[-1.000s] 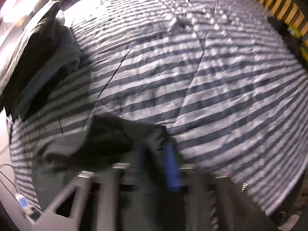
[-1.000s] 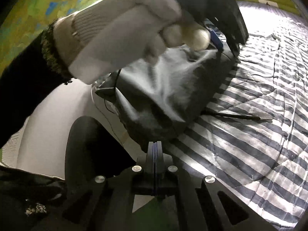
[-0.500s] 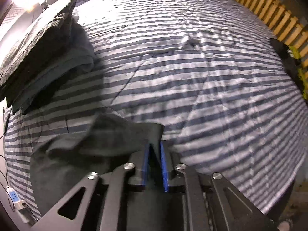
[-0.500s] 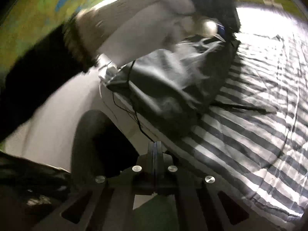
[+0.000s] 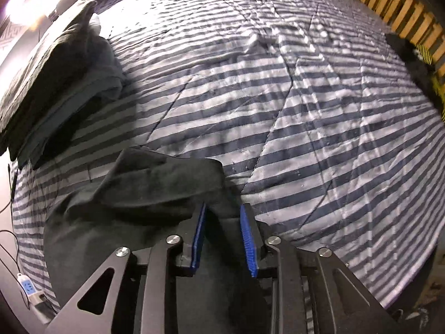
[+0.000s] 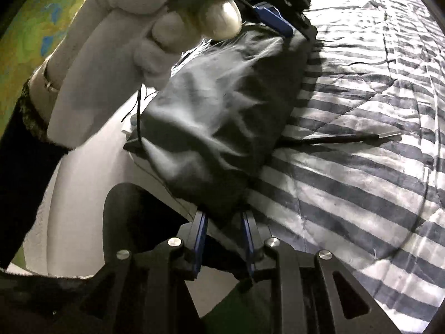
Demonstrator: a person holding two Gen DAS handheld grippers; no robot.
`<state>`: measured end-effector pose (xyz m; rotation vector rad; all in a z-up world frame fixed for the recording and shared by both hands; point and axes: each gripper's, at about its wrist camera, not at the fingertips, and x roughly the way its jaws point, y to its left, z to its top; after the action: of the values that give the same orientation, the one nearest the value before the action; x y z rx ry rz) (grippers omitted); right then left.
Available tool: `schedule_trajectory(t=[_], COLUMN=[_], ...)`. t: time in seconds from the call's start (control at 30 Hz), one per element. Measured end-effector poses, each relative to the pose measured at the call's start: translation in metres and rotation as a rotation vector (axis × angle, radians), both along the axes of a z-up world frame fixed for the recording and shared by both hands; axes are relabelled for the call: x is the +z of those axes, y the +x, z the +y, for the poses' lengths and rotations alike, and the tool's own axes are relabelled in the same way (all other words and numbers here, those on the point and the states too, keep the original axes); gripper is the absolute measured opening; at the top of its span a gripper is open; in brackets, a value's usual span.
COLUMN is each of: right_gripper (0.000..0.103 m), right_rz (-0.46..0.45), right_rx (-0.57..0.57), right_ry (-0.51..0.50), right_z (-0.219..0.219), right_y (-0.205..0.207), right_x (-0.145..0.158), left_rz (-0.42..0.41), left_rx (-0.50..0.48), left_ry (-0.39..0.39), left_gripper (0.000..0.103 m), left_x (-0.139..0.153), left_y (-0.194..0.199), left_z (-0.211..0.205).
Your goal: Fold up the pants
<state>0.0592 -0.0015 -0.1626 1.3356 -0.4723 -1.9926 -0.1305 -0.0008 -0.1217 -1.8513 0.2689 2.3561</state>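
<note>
Dark pants [image 5: 155, 192] lie bunched on the striped quilt [image 5: 292, 105] near its front left edge. My left gripper [image 5: 222, 222] is open, and a fold of the pants runs between its blue pads [image 5: 198, 236]. In the right wrist view the pants [image 6: 222, 111] hang over the bed's edge below a white-gloved hand [image 6: 111, 55] that holds the left gripper [image 6: 275, 25]. My right gripper [image 6: 224, 228] is open too, its fingers standing on either side of the pants' lower end.
A stack of folded dark clothes [image 5: 55, 83] sits at the quilt's far left. A yellow slatted rail [image 5: 403, 14] borders the far right. A power strip with cables [image 5: 26, 282] lies off the left edge. A thin black rod [image 6: 347, 139] rests on the quilt [image 6: 361, 194].
Both grippers have opened: the right one was shut with nothing in it and now straddles the pants' end. The left pads have spread wider around the cloth.
</note>
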Motion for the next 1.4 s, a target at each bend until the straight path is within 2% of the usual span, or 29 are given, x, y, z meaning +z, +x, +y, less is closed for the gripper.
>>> schedule_trajectory(t=[0.03,0.13,0.27,0.33,0.43,0.5,0.53,0.57,0.63,0.7,0.77,0.83,0.9,0.97,1.03,1.07,1.1,1.17,1.23,1.33,1.4], right_gripper=[0.007,0.006,0.005,0.005,0.006,0.008,0.008,0.008,0.009,0.009,0.01,0.01,0.01,0.015,0.016,0.016,0.016,0.016,0.016,0.016,0.016], right_rz=[0.0,0.042,0.14,0.117,0.032,-0.007,-0.005,0.005,0.014,0.03,0.06,0.079,0.086,0.081,0.102,0.114,0.106,0.066,0.087,0.125,0.152], right_rx=[0.0,-0.007,0.023,0.017,0.051,0.079,0.077,0.064,0.025,-0.025,-0.065,-0.095,-0.1,-0.078,-0.058,-0.042,-0.022,-0.011,-0.03,-0.054,-0.045], right_ry=[-0.024,-0.036,-0.075,-0.057,0.001,0.003,0.013,0.025,0.003,-0.018,-0.012,-0.008,-0.012,-0.016,0.035,0.089,0.143,0.209,0.249,0.215,0.163], right_z=[0.0,-0.001,-0.002,-0.002,-0.003,0.004,0.01,0.019,0.037,0.051,0.057,0.045,0.03,0.011,0.003,-0.008,-0.017,-0.025,-0.022,-0.014,-0.017], right_y=[-0.001,0.003,0.019,0.02,0.022,0.025,0.026,0.027,0.026,0.016,-0.002,-0.024,-0.05,-0.069,-0.086,-0.089,-0.093,-0.094,-0.091,-0.075,-0.062], right_x=[0.0,0.011,0.047,0.04,0.019,0.017,0.019,0.025,0.034,0.045,0.056,0.066,0.072,0.064,0.056,0.051,0.043,0.03,0.033,0.049,0.061], left_rz=[0.0,0.0,0.004,0.005,0.003,0.022,0.048,0.082,0.16,0.226,0.266,0.298,0.264,0.222,0.213,0.217,0.224,0.251,0.291,0.363,0.387], left_rx=[0.002,0.034,0.071,0.088,0.079,0.054,0.051,0.052,0.057,0.094,0.146,0.235,0.347,0.434,0.546,0.593,0.624,0.661,0.669,0.636,0.604], left_ry=[-0.006,-0.008,-0.007,0.015,0.068,0.131,0.159,0.181,0.221,0.225,0.222,0.215,0.24,0.228,0.261,0.296,0.292,0.295,0.309,0.31,0.304], left_gripper=[0.019,0.012,0.006,0.006,0.009,0.019,0.027,0.03,0.03,0.03,0.03,0.03,0.03,0.03,0.03,0.03,0.03,0.03,0.03,0.031,0.033], left_x=[-0.002,-0.006,-0.014,-0.015,-0.004,0.018,0.031,0.045,0.073,0.086,0.085,0.072,0.04,0.012,-0.007,-0.011,-0.012,-0.006,0.006,0.026,0.034], left_y=[-0.001,-0.006,-0.013,-0.015,-0.01,0.003,0.012,0.025,0.064,0.106,0.143,0.187,0.219,0.24,0.263,0.274,0.283,0.296,0.301,0.292,0.269], left_z=[0.0,-0.01,-0.023,-0.026,-0.03,-0.038,-0.045,-0.052,-0.07,-0.093,-0.112,-0.13,-0.157,-0.175,-0.198,-0.21,-0.217,-0.23,-0.237,-0.24,-0.238])
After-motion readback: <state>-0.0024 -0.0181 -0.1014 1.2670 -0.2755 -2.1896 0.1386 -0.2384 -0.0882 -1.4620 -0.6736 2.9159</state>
